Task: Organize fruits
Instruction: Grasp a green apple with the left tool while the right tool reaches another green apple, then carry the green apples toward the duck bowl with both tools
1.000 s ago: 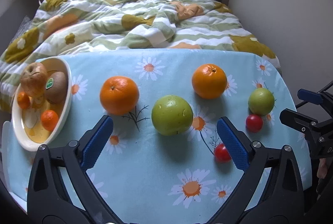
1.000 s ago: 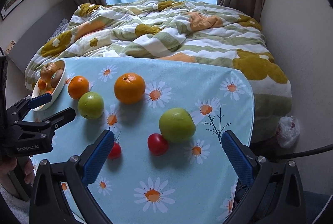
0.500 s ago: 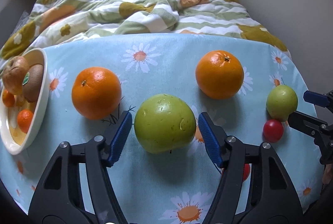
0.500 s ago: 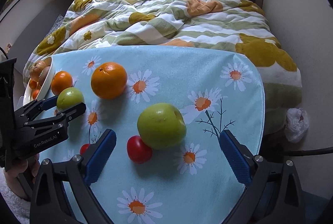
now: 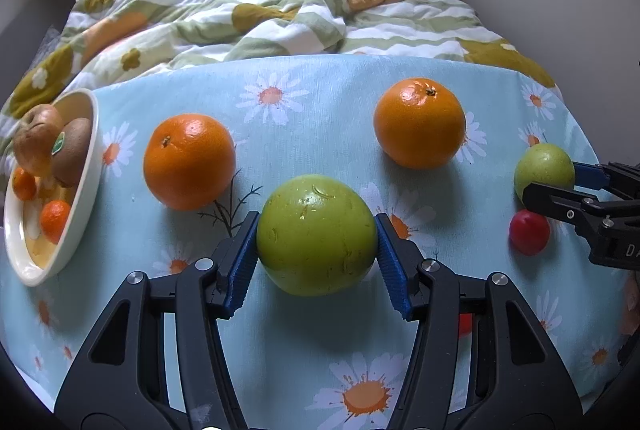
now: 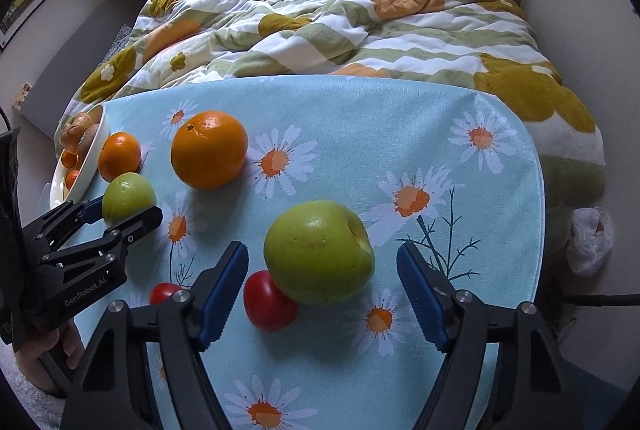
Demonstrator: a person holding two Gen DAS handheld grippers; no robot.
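Note:
My left gripper (image 5: 316, 258) is shut on a big green apple (image 5: 316, 234) that rests on the daisy tablecloth; both blue pads touch its sides. It also shows in the right wrist view (image 6: 128, 196). My right gripper (image 6: 322, 294) is open around a second green apple (image 6: 318, 252), pads apart from it; a red tomato (image 6: 268, 306) touches that apple's left side. Two oranges (image 5: 189, 161) (image 5: 419, 122) lie behind. A cream bowl (image 5: 80, 190) at the left holds a kiwi, a brownish fruit and small oranges.
A second red tomato (image 6: 164, 292) lies by my right gripper's left finger. A rumpled quilt (image 5: 280, 10) on a bed lies behind the table. The table's right edge (image 6: 536, 190) drops off near a wall; a white bag (image 6: 590, 242) lies on the floor.
My left gripper moved forward and closed onto the big green apple. My right gripper advanced and narrowed around the second green apple.

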